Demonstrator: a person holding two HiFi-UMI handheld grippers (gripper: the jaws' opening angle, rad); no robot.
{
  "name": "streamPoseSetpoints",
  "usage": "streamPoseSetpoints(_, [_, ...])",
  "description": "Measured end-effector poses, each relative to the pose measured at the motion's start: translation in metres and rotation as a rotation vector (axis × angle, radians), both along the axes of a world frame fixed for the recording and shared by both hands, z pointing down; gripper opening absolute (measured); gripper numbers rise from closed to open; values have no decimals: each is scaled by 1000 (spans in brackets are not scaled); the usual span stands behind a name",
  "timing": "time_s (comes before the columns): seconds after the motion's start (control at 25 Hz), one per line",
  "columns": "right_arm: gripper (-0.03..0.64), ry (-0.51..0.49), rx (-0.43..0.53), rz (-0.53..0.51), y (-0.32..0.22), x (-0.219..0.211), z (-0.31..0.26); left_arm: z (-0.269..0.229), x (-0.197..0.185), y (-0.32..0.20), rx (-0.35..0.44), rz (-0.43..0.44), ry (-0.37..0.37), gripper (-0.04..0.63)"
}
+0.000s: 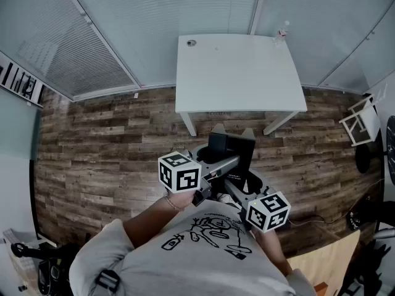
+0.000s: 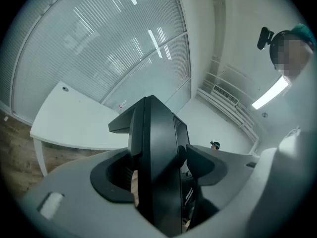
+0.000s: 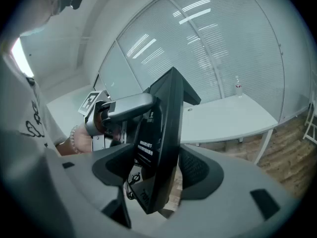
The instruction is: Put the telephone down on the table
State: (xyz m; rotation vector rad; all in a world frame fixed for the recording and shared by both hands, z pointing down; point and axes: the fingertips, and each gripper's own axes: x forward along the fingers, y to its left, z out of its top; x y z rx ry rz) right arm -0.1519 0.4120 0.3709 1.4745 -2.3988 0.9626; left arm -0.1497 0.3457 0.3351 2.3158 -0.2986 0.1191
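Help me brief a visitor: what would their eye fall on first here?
The black telephone, held in mid-air, clamped by the left tool and the right tool from either side. Beyond it, a white table stands on the wooden floor, a small bottle at its far right corner.

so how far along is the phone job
Done: the phone is up, clamped by the left tool and the right tool. In hand: it hangs over the floor, short of the table. Left: carry it over the table, set it down, let go.
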Motion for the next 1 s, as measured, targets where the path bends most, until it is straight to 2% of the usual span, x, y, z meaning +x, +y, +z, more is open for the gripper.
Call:
streamPoseSetpoints(0.72, [273,-8,13,26,-27,-23,2,2,-21,-26,13,19,-12,325])
streamPoseSetpoints(1.0, [273,-23,-5,19,-45,-13,8,9,-11,-44,5,11,-28,324])
